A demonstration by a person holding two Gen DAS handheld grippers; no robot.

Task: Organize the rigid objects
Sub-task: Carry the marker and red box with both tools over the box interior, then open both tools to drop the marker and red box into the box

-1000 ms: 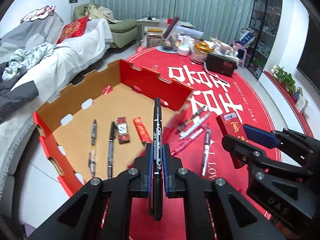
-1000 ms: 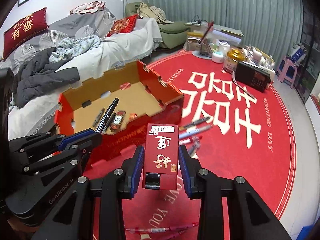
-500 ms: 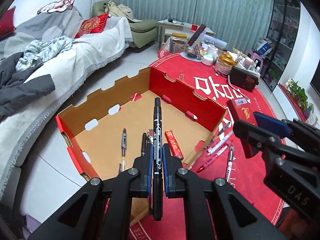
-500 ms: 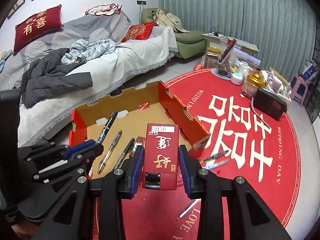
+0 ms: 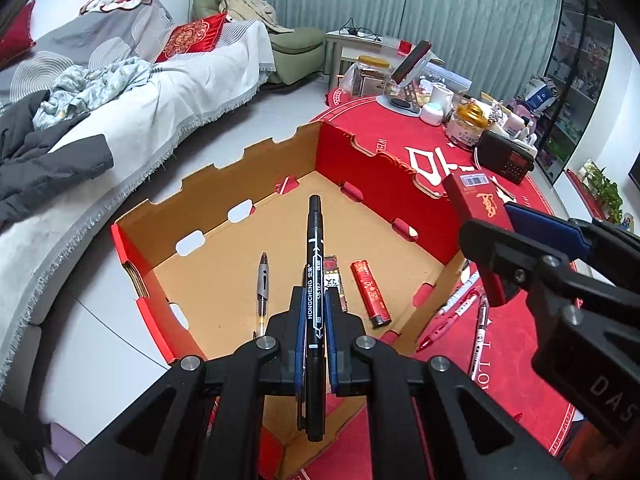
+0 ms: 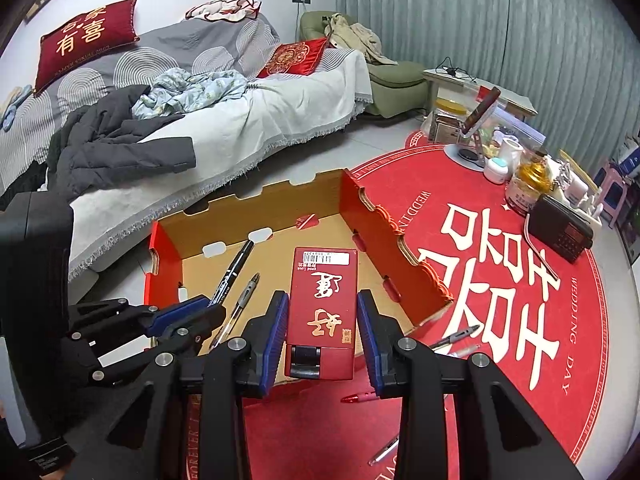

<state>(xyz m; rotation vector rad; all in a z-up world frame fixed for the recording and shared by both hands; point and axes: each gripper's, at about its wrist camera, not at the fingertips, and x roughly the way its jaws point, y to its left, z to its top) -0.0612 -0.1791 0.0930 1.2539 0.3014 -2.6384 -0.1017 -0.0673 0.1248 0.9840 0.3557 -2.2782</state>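
A red and brown cardboard tray lies open on the floor, half on a round red rug. My left gripper is shut on a black marker and hangs over the tray's near side. To its right, my right gripper is shut on a red box with gold characters, also above the tray. On the tray's floor lie a grey pen, a red lighter and a small dark pack. Several pens lie on the rug beside the tray.
A sofa with a grey jacket and blankets runs along the left. At the rug's far edge stand jars, a black radio, a phone stand and other small things. More loose pens lie on the rug at right.
Both grippers have moved left from over the rug and its pens to above the tray, each keeping its hold. The tray's inside now fills the middle of both views.
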